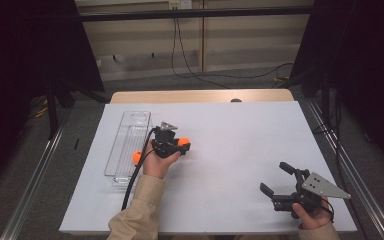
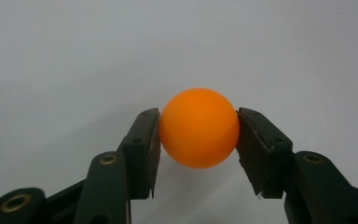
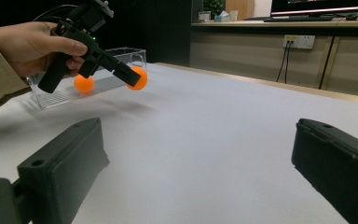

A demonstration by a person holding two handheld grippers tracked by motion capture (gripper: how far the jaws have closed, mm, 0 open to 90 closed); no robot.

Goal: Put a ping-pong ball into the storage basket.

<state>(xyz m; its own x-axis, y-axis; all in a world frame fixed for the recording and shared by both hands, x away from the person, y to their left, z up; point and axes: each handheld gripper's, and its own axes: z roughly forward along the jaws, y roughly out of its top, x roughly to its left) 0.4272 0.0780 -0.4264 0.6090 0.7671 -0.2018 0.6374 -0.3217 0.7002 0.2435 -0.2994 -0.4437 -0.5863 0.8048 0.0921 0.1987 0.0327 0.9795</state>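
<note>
The left gripper (image 1: 180, 145) has its two black jaws pressed against either side of an orange ping-pong ball (image 2: 199, 127), gripping it around the middle. From overhead the ball (image 1: 183, 142) peeks out at the right of the gripper, over the white table (image 1: 240, 145), left of centre and just right of a clear plastic tray (image 1: 130, 131). In the right gripper view the held ball (image 3: 139, 78) sits lifted off the white surface, with a faint shadow under it on the table.

A second orange ball (image 1: 137, 158) lies at the near end of the long clear tray, beside the person's left hand (image 1: 156, 162); the same ball (image 3: 83, 84) shows inside the tray's transparent wall (image 3: 121, 56) in the right gripper view.

The right gripper (image 1: 276, 177) is at the near right corner of the table, well apart from the tray and both balls, its jaws spread wide with nothing between them, pointing left and away.
</note>
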